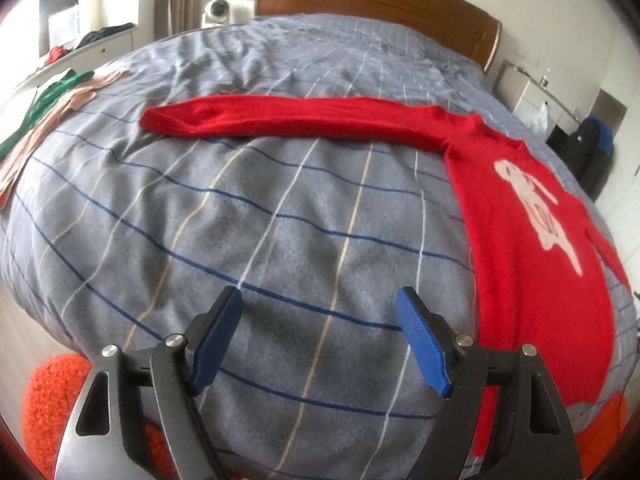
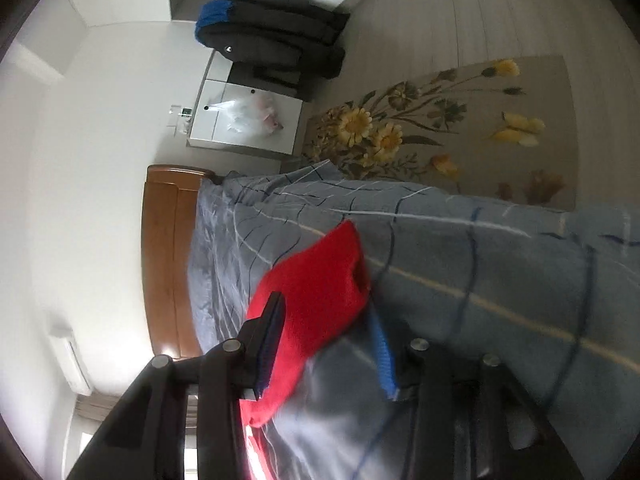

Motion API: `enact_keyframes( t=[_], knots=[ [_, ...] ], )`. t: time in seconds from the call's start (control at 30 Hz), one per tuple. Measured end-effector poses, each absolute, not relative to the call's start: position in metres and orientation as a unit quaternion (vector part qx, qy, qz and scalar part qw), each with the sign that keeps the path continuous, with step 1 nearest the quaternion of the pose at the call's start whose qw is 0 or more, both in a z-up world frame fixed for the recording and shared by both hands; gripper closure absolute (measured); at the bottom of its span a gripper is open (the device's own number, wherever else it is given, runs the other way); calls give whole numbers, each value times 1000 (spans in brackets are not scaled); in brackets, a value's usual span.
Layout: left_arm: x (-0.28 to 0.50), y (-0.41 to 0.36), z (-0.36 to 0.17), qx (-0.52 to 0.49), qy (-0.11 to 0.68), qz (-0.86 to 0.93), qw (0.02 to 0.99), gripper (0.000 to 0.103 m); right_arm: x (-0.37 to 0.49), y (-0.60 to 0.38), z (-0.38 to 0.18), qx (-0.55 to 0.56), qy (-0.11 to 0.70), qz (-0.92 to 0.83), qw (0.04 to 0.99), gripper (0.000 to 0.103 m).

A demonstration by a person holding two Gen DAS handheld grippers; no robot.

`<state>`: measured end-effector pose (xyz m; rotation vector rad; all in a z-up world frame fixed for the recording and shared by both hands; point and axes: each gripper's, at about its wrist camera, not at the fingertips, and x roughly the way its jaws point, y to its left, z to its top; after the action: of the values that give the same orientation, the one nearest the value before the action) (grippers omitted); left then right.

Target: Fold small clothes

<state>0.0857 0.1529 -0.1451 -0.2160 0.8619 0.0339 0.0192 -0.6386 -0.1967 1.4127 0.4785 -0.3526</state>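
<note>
A red sweater (image 1: 520,208) with a white print lies flat on the grey checked bed cover (image 1: 280,220), at the right in the left wrist view. Its long sleeve (image 1: 288,118) stretches out to the left across the bed. My left gripper (image 1: 320,308) is open and empty, above bare cover left of the sweater's body. In the right wrist view, rolled sideways and blurred, my right gripper (image 2: 326,316) has its jaws open around the red sleeve end (image 2: 316,292), which lies between the fingers; I cannot tell if they touch it.
Green and beige garments (image 1: 52,104) lie at the bed's far left. A wooden headboard (image 1: 376,4) stands at the back. An orange fluffy rug (image 1: 44,400) lies below the bed's near edge. A white nightstand (image 2: 248,120), dark coat (image 2: 272,44) and flowered rug (image 2: 440,128) stand beside the bed.
</note>
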Motion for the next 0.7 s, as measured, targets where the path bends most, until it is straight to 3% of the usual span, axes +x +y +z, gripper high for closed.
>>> enact_keyframes(
  t=[0.13, 0.17, 0.2, 0.23, 0.47, 0.7],
  knots=[
    [77, 149, -143, -98, 418, 16, 903, 22, 25, -638, -192, 620, 228, -150, 736, 65],
    [77, 148, -144, -98, 419, 16, 903, 22, 28, -637, -189, 606, 236, -149, 745, 84],
    [77, 148, -144, -99, 419, 16, 902, 22, 32, -634, -183, 588, 247, -149, 755, 96],
    [79, 149, -144, -101, 420, 16, 902, 22, 35, -630, -174, 564, 259, -159, 768, 98],
    [82, 152, -148, -114, 423, 14, 899, 22, 77, -577, -70, 412, 255, -142, 863, 98],
    [84, 156, -149, -122, 425, 4, 897, 22, 184, -411, 31, 272, 273, 22, 923, 98]
  ],
)
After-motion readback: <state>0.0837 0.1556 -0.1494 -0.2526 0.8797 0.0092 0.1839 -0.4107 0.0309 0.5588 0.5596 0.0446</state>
